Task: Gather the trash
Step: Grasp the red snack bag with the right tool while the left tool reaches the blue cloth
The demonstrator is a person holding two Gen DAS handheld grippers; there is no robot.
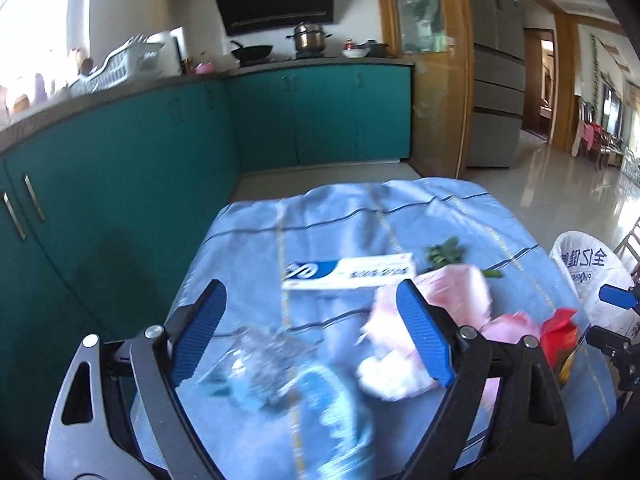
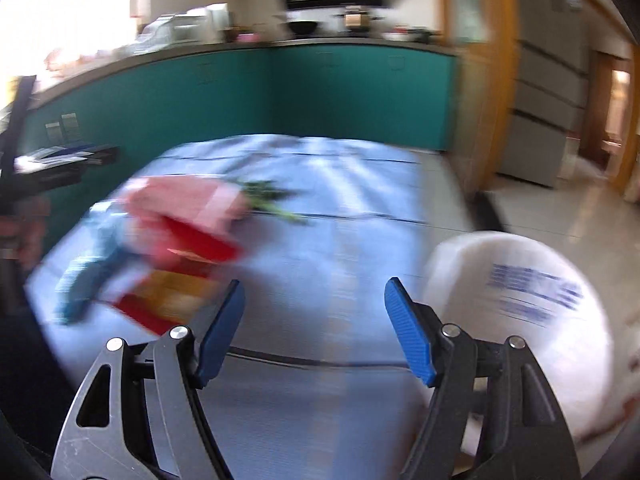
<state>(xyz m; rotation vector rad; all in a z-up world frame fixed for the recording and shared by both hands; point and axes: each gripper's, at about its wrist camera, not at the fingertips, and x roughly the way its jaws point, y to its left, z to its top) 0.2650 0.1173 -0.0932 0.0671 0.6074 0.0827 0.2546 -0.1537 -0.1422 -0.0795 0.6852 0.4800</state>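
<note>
Hovering over the cloth (image 1: 360,216), both grippers hang empty with the trash spread below them. The left gripper (image 1: 312,320) has its jaws wide apart, nothing between the pads, and it looks down on a clear wrapper (image 1: 260,356) and a crumpled pink bag (image 1: 452,292) just beside its right finger. A white box (image 1: 348,272) lies a little further off, greens (image 1: 446,254) beyond it, and a red carton (image 1: 560,340) sits near the table's right edge. The right gripper (image 2: 314,320) is spread open too, clutching nothing, poised above bare cloth between the red carton (image 2: 188,264) and the white sack (image 2: 532,320). That sack stands open just off the table's right side, likely the place for the trash, which would explain the right gripper staying close to it. Everything is blurred in the right view, so finer detail is beyond telling. No piece looks collected yet; the nearest pick for the left gripper seems the wrapper or pink bag.
</note>
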